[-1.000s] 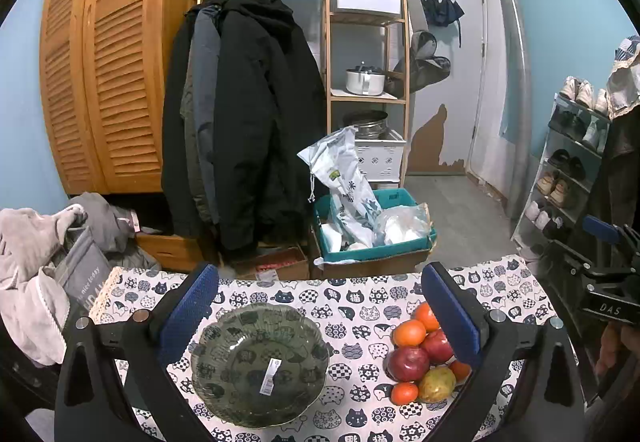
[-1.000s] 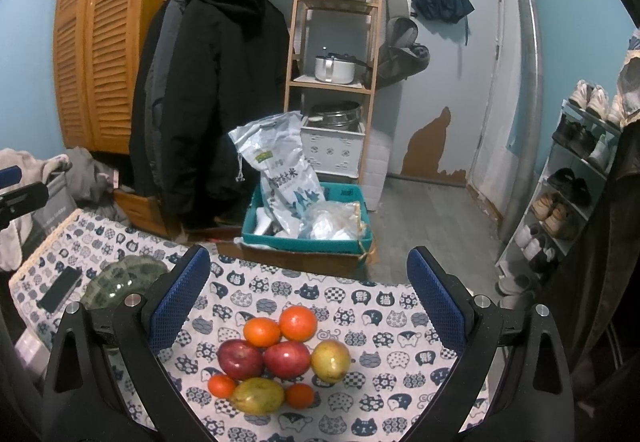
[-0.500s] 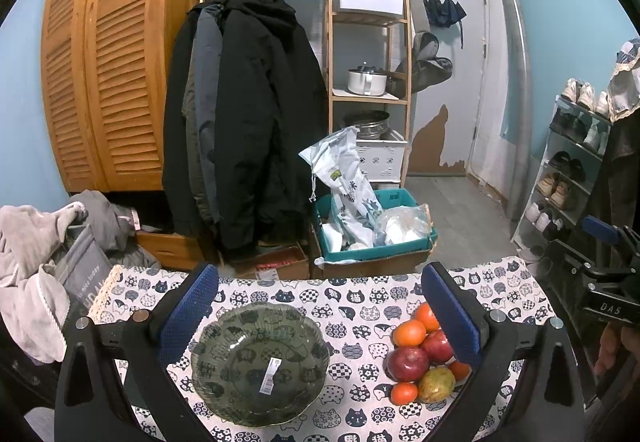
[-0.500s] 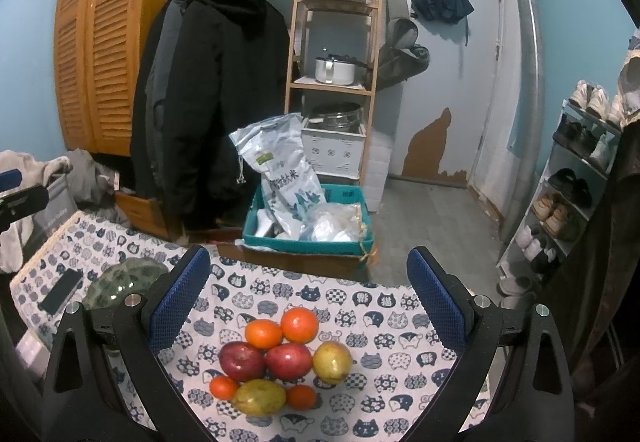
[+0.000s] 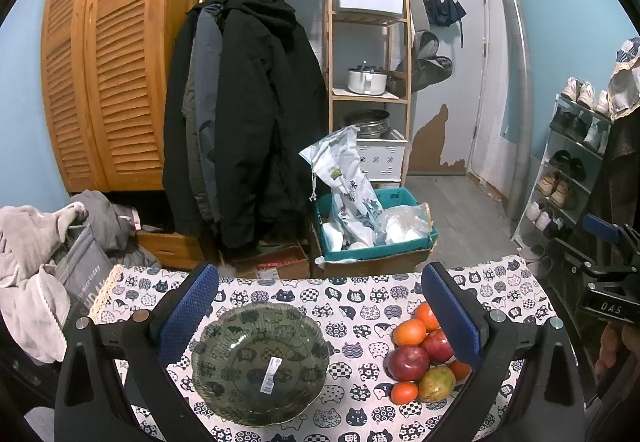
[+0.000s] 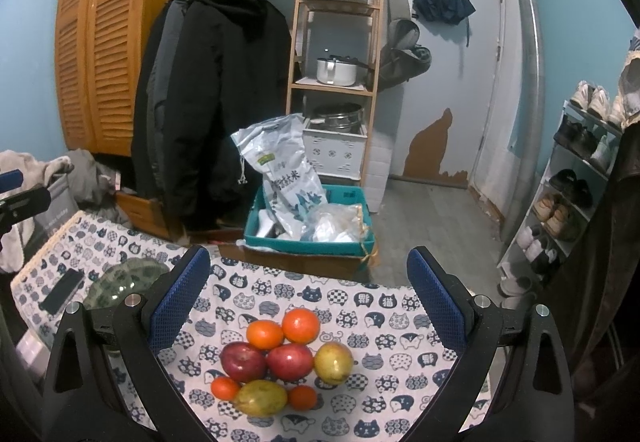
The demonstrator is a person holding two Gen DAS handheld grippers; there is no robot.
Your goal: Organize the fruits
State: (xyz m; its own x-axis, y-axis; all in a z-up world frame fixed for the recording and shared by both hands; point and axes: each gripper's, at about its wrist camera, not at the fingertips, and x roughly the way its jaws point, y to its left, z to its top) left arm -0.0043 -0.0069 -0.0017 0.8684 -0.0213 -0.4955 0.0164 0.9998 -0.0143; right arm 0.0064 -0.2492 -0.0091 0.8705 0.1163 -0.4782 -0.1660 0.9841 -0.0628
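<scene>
Both grippers are spread wide and hold nothing. Left gripper (image 5: 318, 308): blue-padded fingers (image 5: 188, 312) frame a green glass bowl (image 5: 260, 362) that sits empty on the cat-print tablecloth (image 5: 360, 306), with a white barcode sticker (image 5: 270, 374) on the bowl floor. Right gripper (image 6: 308, 296): fingers (image 6: 436, 302) frame the fruit pile (image 6: 284, 358), which rests on the same cloth and touches neither pad.

Fruit pile, near to far in the right wrist view:
- Front row: a yellow-green mango (image 6: 260, 398) between two small tangerines (image 6: 225, 388).
- Middle row: two red apples (image 6: 243, 362) side by side and touching, with a yellow-green pear-like fruit (image 6: 333, 362) just beside them on the right.
- Back row: two oranges (image 6: 301, 326), touching each other.

In the left wrist view the pile lies to the right of the bowl, near it but apart; the left gripper's right finger overlaps part of it. A dark phone (image 6: 62, 290) lies flat on the cloth left of the bowl in the right wrist view.

Beyond the table edge, a teal crate (image 6: 312, 242) on the floor holds a printed sack (image 6: 280, 169) and plastic bags. Farther back stand a wooden shelf unit (image 6: 336, 81) carrying a white pot (image 6: 336, 71), dark coats (image 6: 216, 101) on a rail, louvred wooden doors (image 6: 100, 41) and a shoe rack (image 6: 568, 193) at right.
</scene>
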